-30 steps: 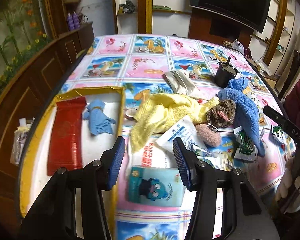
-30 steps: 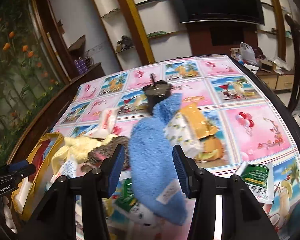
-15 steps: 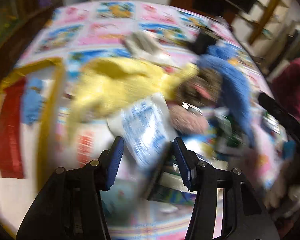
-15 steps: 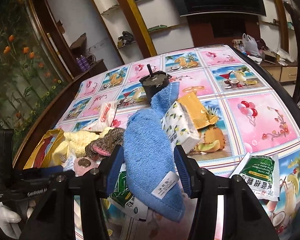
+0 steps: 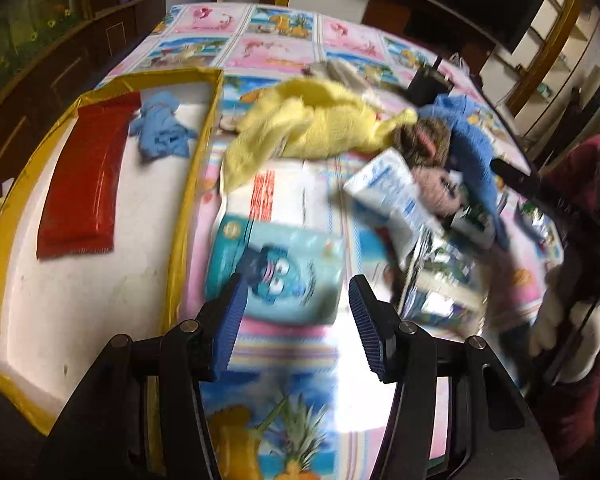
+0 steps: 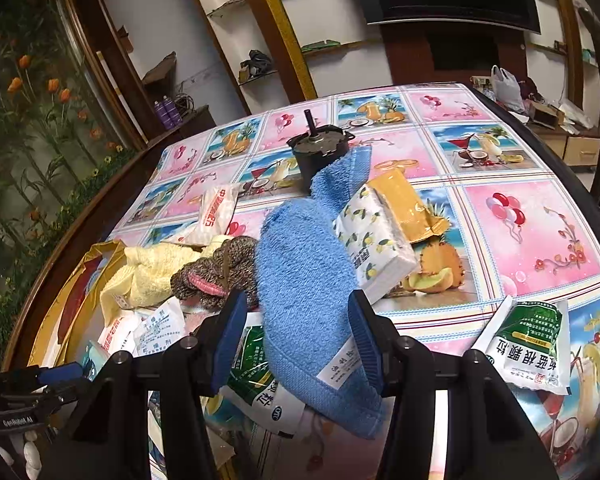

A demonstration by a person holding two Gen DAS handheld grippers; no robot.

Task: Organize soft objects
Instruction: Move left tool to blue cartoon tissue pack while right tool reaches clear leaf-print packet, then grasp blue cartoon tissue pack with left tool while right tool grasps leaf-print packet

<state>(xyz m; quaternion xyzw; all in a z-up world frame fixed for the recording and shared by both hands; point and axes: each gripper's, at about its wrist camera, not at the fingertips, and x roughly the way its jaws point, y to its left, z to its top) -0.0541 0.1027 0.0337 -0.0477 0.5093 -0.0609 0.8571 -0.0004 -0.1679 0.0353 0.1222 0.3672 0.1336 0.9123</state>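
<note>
A blue towel [image 6: 304, 280] lies across the pile at the table's middle; it also shows in the left wrist view [image 5: 472, 140]. Beside it lie a yellow towel [image 5: 312, 124] and a brown knitted piece with a pink edge [image 6: 216, 272]. A yellow-rimmed white tray [image 5: 188, 184] holds a small blue cloth [image 5: 160, 128] and a red packet [image 5: 80, 184]. My right gripper [image 6: 296, 328] is open, its fingers either side of the blue towel's near end. My left gripper [image 5: 296, 308] is open and empty above a teal cartoon packet [image 5: 276, 268].
Packets lie around the cloths: a lemon-print tissue pack [image 6: 372, 248], an orange pouch [image 6: 404, 204], green sachets [image 6: 532, 344], a white and blue pack [image 5: 392, 192]. A black motor-like cylinder [image 6: 320, 152] stands behind the towel. The table edge [image 6: 572, 176] curves at right.
My left gripper swung over the pile and came back nearer the tray, the view still blurred. My right gripper moved closer to the blue towel, which now sits between its fingers.
</note>
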